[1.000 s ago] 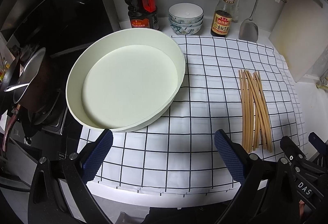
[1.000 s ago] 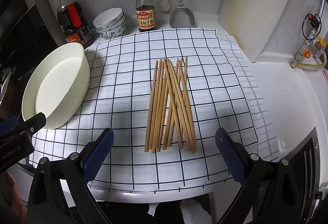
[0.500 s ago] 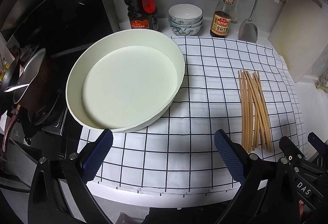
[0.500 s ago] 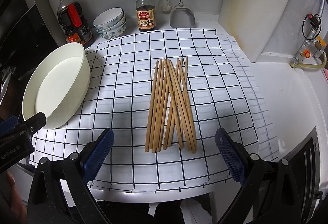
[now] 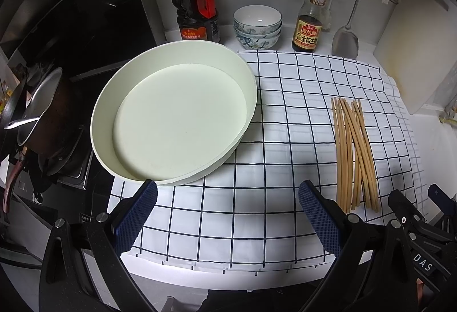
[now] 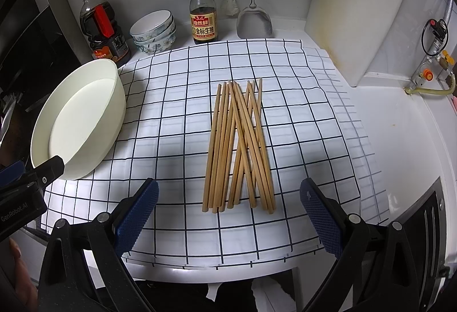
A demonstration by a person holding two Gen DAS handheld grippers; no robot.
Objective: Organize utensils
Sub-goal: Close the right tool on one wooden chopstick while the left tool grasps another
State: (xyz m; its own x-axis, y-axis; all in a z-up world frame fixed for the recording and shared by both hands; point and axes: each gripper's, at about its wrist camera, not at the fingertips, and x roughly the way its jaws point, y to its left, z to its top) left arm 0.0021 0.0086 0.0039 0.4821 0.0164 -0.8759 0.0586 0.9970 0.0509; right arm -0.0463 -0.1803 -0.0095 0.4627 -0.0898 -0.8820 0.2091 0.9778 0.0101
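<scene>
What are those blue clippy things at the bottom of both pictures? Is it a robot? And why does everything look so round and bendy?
It is not a robot. A person holds a pair of tongs in each hand, and each pair has a small camera looking forward along its two blue fingers. That camera's lens bends the picture.

One picture comes from the left tongs, the other from the right tongs. Both are wide open and hold nothing.

On the counter lies a checked cloth. A bunch of wooden chopsticks lies on it, some crossing each other. To their left sits a big white round tray with nothing in it. At the back stand two dark sauce bottles, a stack of bowls and a metal spatula.
</scene>
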